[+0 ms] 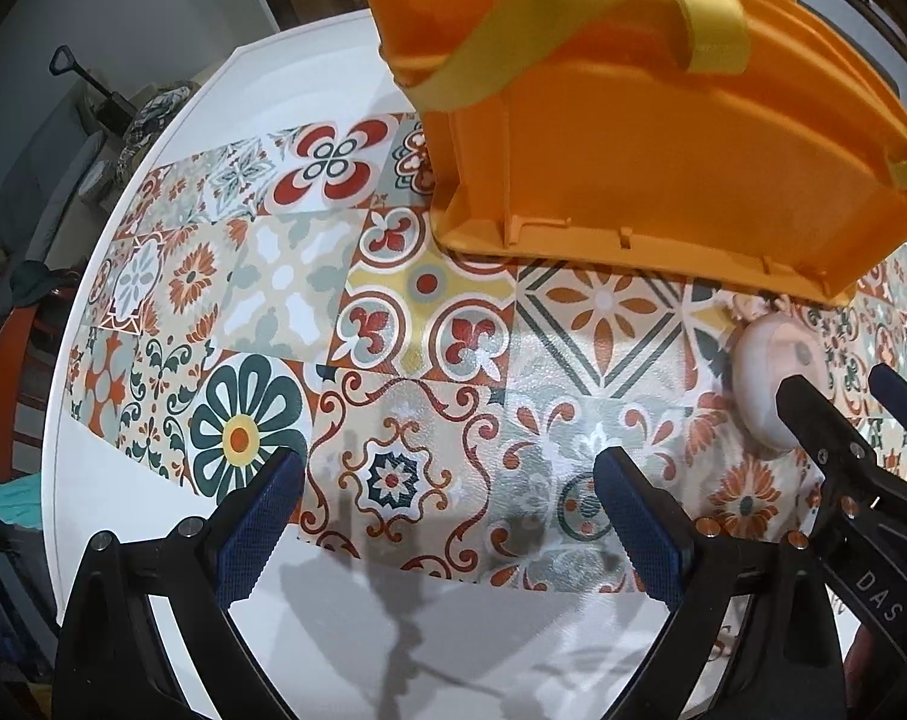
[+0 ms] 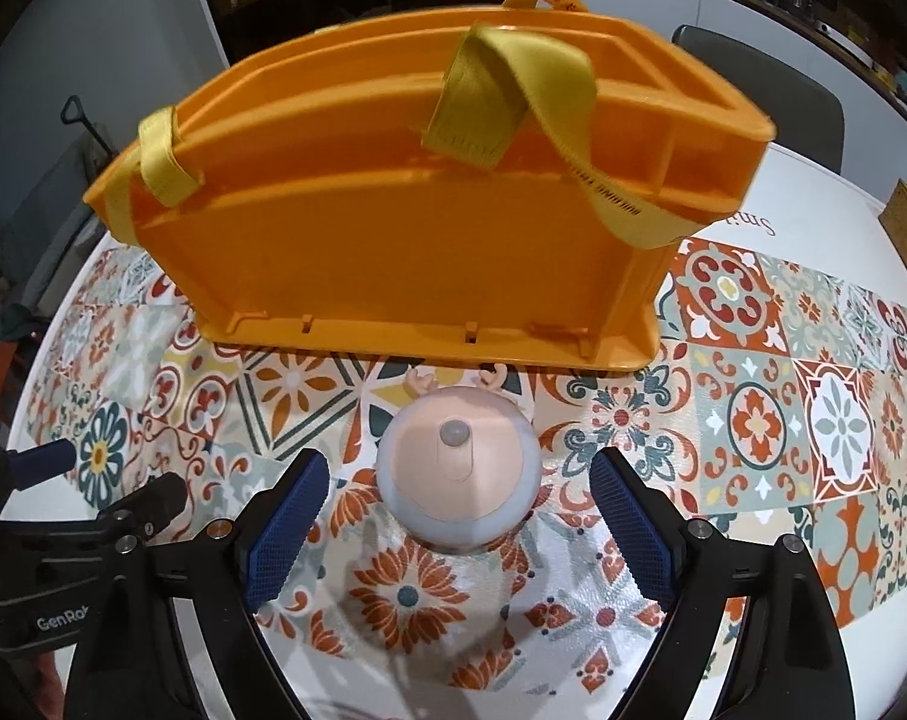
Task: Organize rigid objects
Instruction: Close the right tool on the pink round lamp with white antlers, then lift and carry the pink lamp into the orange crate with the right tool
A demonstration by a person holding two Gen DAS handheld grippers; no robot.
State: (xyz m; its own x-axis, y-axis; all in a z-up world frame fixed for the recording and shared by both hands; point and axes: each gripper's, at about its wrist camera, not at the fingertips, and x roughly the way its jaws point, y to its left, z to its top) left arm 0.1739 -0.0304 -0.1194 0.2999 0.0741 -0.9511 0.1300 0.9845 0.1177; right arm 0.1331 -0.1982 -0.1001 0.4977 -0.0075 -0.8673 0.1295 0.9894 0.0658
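The right gripper (image 2: 459, 525) is held with its jaws spread wide and nothing between them, and the round pink toy (image 2: 458, 468) lies on the patterned mat (image 2: 753, 420) just ahead of the blue pads (image 2: 288, 525), centred on the gap. The step in hand is judged to be the grasp of this toy: it would be done well if the pads were brought level on both sides of the rounded body, past its widest part, before being closed, since a domed shape is likely to be squeezed out of a shallow grip. The small antlers at its far edge, close to the orange caddy (image 2: 405, 228), should be kept out of the pinch. The left gripper (image 1: 450, 519) is likewise spread and empty over bare mat. Beyond the toy the caddy stands with its yellow strap (image 2: 483, 102) draped over the rim. In the right wrist view the caddy's inner compartments and a chair behind are shown; in the left wrist view the toy (image 1: 771, 384) is seen only at the edge, partly masked by the other tool, but the white table (image 1: 333, 60) edge is revealed.
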